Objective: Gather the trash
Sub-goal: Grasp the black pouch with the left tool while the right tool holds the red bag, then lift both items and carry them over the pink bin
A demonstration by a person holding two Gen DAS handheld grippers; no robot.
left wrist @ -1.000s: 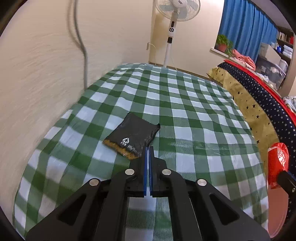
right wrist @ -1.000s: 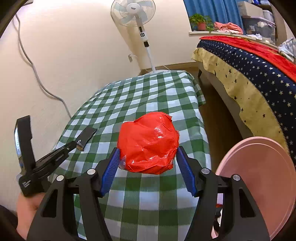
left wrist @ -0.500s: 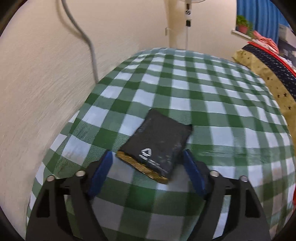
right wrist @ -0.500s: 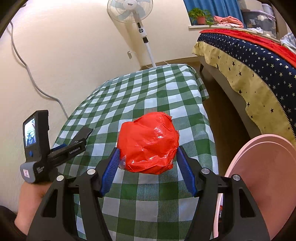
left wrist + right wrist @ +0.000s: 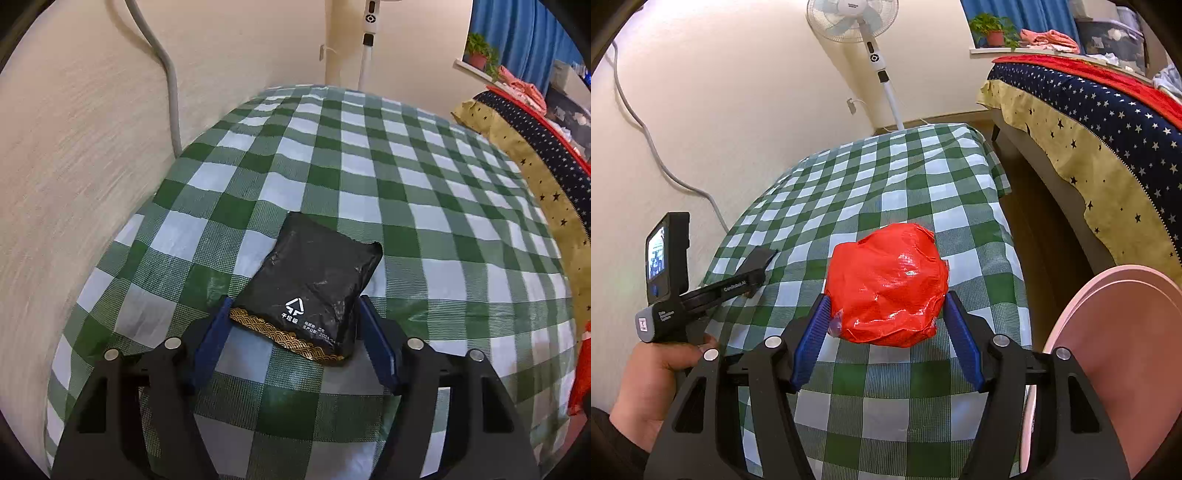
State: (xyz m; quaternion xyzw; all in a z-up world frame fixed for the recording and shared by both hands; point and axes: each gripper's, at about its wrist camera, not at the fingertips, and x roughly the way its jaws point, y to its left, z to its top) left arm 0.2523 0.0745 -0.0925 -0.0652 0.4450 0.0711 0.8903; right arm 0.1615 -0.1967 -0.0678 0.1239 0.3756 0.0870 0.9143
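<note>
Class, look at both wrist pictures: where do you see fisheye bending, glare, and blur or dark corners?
Left wrist view: the checked cloth bulges like a dome, the wall looks smeared, and the black packet shows faint sheen. Right wrist view: sharp, with white glare spots on the red wrapper, and the fan pole leans. Both have dark rounded corners.

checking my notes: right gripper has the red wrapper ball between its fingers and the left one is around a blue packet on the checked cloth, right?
Not quite. The packet is black with a gold edge, not blue; the left wrist view shows it between the closing fingers of the left gripper. The rest stands: the right gripper has the red wrapper ball.
</note>
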